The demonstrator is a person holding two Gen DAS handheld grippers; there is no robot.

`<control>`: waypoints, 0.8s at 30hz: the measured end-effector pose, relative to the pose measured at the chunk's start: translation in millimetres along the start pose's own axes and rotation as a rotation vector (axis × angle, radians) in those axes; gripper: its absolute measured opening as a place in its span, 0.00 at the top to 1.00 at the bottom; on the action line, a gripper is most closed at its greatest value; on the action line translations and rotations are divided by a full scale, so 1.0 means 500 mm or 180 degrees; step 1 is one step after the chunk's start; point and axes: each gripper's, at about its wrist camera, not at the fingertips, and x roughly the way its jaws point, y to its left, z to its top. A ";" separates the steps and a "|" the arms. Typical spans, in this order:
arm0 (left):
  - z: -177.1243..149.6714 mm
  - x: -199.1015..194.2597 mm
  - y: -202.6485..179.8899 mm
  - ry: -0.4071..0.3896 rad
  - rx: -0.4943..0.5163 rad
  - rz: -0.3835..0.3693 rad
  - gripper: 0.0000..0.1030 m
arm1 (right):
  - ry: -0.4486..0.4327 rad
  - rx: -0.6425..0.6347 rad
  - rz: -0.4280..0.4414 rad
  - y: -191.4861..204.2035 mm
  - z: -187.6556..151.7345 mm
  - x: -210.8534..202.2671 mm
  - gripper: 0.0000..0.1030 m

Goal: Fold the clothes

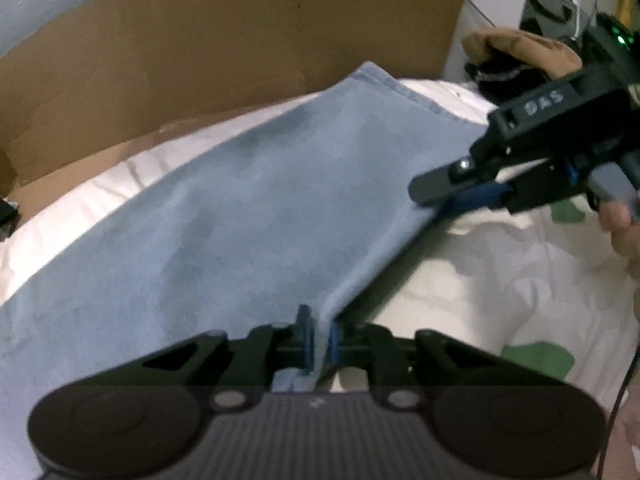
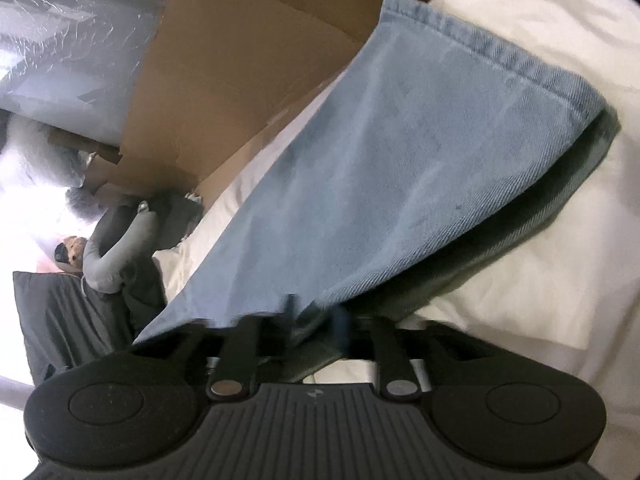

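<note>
Left tool (image 1: 319,338) pinches the twill-weave, hemmed blue denim (image 1: 224,208).

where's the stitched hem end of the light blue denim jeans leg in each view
left wrist view: the stitched hem of the light blue denim jeans leg is upper centre, running down to the right, in front of the brown cardboard sheet.
right wrist view: the hem is top right, slanting down to the right.
shared landmark: the cardboard sheet, standing behind the hem in both views.
</note>
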 end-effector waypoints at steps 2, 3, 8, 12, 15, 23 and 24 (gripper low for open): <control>0.003 -0.004 0.000 -0.0026 -0.0018 0.0010 0.93 | -0.0082 -0.0009 -0.0061 0.000 0.004 -0.002 0.40; 0.005 -0.006 0.001 -0.0039 -0.0027 0.0015 0.93 | -0.0096 0.0003 -0.0076 -0.002 0.007 0.000 0.40; 0.008 -0.011 0.004 -0.0071 -0.0058 0.0010 0.94 | -0.0184 0.0107 -0.0162 -0.024 0.019 0.004 0.40; 0.006 -0.001 0.000 0.0002 -0.0028 0.0017 0.93 | 0.0007 0.0125 -0.0274 -0.035 0.010 0.024 0.40; 0.002 0.013 -0.007 0.0090 0.0028 0.0048 0.79 | 0.0080 0.0122 -0.0204 -0.038 -0.007 0.028 0.39; -0.031 0.025 -0.025 0.0183 0.0170 0.0273 0.54 | 0.0206 0.0200 -0.0100 -0.042 -0.020 0.037 0.39; -0.033 0.024 -0.022 0.0194 0.0148 0.0279 0.51 | 0.0211 0.0201 -0.0098 -0.041 -0.020 0.036 0.39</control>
